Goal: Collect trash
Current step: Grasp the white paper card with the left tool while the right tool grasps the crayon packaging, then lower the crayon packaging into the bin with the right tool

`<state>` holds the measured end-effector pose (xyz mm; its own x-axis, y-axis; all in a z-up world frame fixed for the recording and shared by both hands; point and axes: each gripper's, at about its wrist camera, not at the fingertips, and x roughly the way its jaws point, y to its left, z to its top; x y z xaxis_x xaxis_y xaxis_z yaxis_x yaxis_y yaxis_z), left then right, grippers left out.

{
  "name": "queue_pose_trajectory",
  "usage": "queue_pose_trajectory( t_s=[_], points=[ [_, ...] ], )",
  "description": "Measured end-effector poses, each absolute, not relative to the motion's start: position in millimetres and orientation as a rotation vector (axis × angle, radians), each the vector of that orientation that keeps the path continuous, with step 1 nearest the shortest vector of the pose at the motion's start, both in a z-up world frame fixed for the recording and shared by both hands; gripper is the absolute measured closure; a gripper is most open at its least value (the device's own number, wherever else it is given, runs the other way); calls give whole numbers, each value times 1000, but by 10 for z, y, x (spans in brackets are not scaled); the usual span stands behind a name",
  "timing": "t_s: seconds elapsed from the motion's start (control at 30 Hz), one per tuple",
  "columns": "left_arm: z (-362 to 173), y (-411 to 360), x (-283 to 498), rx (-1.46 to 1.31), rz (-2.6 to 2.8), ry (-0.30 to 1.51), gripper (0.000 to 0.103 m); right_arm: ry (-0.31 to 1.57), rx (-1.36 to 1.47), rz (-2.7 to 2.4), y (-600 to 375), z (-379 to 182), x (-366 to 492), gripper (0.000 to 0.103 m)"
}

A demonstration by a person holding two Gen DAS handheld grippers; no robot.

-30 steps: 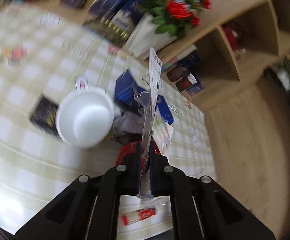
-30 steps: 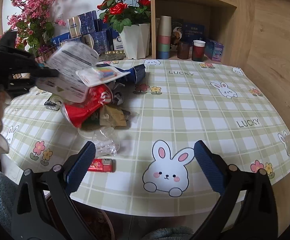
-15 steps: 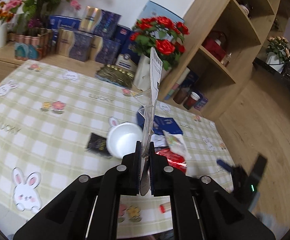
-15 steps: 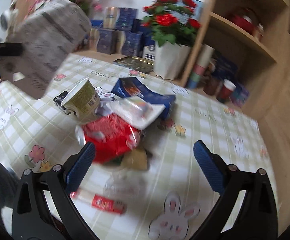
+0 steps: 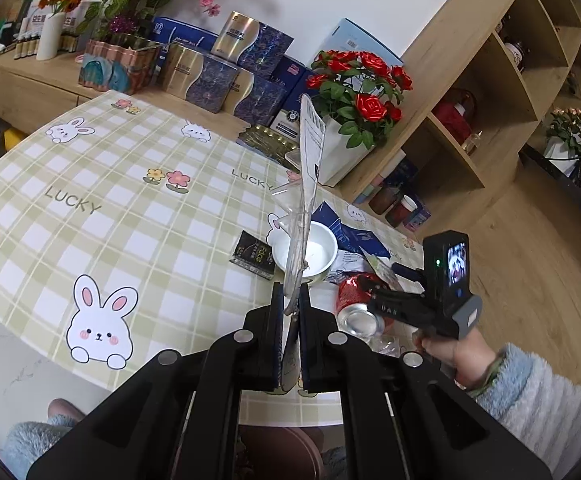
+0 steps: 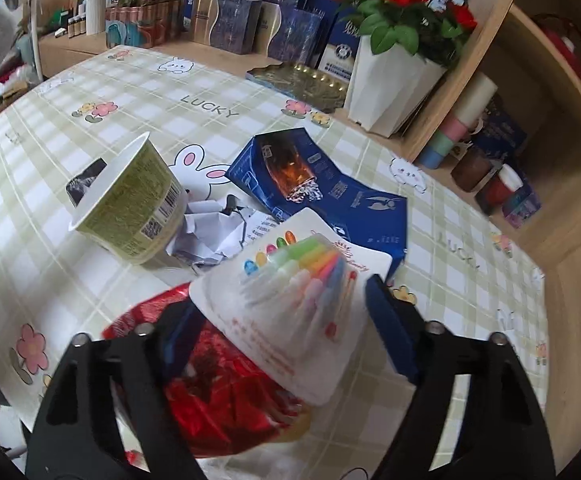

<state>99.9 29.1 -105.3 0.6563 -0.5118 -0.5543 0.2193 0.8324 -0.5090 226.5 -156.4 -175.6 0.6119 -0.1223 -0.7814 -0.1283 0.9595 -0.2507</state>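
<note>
My left gripper (image 5: 290, 312) is shut on a flat clear plastic blister pack (image 5: 306, 184) and holds it edge-on, upright, above the near table edge. My right gripper (image 6: 286, 320) is open, its fingers on either side of a white candle pack (image 6: 302, 292) that lies on a crushed red can (image 6: 218, 380). A green paper cup (image 6: 130, 208), crumpled paper (image 6: 214, 228) and a flattened blue box (image 6: 322, 188) lie just beyond. The left wrist view shows the right gripper (image 5: 394, 296) over the red can (image 5: 358, 304), beside the cup (image 5: 310, 248).
A black packet (image 5: 254, 254) lies left of the cup. A white pot of red roses (image 6: 390, 68), blue gift boxes (image 6: 230, 12) and a gold tray (image 6: 302, 80) stand along the far table edge. Wooden shelves (image 5: 490, 92) with jars are at the right.
My left gripper has pulled back and up with the blister pack. My right gripper has moved in low over the trash pile, around the candle pack.
</note>
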Motion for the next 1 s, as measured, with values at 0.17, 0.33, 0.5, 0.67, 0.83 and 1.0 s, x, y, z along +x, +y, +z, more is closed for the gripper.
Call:
queue_pose_trajectory(
  t_s=[0.17,0.33,0.5,0.67,0.83,1.0],
  points=[
    [-1090,337,946,-428,-429,750,96,914,-170,30,-1675,-1668,2251,52],
    [-1127,337,903,-434,-432,758,96,855,-64,47,-1827,-1487,2123,79],
    [-1112,299,837,-420,-440,758,96,778,17,36,-1960,-1317,1968,85],
    [-1082,282,742,-400,-443,756,96,690,157,47,-2104,-1121,1727,86],
    [-1071,305,642,-391,-444,765,96,600,283,108,-2117,-938,1329,86],
    [-1045,330,493,-375,-447,768,96,534,346,166,-2018,-814,825,86]
  ],
)
